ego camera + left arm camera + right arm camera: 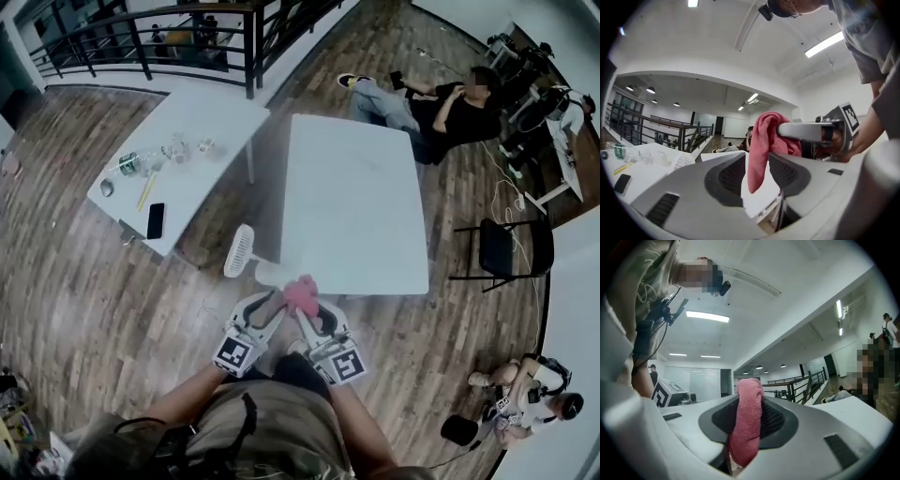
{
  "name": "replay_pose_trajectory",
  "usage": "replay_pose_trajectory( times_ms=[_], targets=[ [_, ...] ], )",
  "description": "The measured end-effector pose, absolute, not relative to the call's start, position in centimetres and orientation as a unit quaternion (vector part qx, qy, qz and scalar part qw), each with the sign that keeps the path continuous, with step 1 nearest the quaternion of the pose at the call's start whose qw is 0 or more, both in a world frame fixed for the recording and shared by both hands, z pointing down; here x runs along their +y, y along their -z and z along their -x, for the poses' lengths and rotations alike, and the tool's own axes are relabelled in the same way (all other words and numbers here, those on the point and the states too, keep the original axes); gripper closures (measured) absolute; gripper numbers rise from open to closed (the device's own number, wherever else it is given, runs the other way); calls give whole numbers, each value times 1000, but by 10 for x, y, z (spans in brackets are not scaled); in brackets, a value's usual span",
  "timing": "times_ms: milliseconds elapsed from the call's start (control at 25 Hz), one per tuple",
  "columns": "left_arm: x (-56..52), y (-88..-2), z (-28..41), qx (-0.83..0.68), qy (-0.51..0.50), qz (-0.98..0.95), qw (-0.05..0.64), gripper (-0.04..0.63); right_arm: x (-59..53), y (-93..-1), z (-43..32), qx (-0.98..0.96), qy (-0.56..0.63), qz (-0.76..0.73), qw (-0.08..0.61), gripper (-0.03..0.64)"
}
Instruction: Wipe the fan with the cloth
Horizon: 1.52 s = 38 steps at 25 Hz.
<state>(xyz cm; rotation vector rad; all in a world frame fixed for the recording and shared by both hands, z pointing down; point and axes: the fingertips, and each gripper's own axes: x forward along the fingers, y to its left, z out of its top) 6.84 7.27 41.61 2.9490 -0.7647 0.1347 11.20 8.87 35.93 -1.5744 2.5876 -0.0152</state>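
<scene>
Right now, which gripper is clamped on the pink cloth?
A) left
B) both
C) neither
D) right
D: the right gripper is shut on the cloth; the left gripper has its jaws apart, and the cloth only hangs between them.

Light is even and fairly bright, coming from ceiling strip lights (825, 43) that flare white in the 2 gripper views. The head view is hazy and soft, and the white table (356, 206) glares pale. All 3 views bow at the edges. The gripper views have black corners, and there the weave of the cloth (746, 427) is sharp.
</scene>
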Motion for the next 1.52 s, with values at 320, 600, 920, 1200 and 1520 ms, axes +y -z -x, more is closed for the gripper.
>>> replay_pose_trajectory(
  times_ms=[320,600,920,1200,1520],
  targets=[
    [122,-423,-49,-183,-73,-978,69,383,114,-346,-80,830,22,555,55,510],
    [116,-403,-39,-197,-72,-977,34,328,131,-328,-60,839,5,539,75,509],
    [115,-374,-59,-151,-62,-987,-4,307,125,-311,-68,850,-18,521,78,508],
    [137,-377,-61,-126,-60,-990,-8,307,135,-306,-49,874,-19,479,79,507],
    [142,-370,-47,-158,-68,-984,-43,329,146,-305,-27,904,-3,419,90,500]
  ],
)
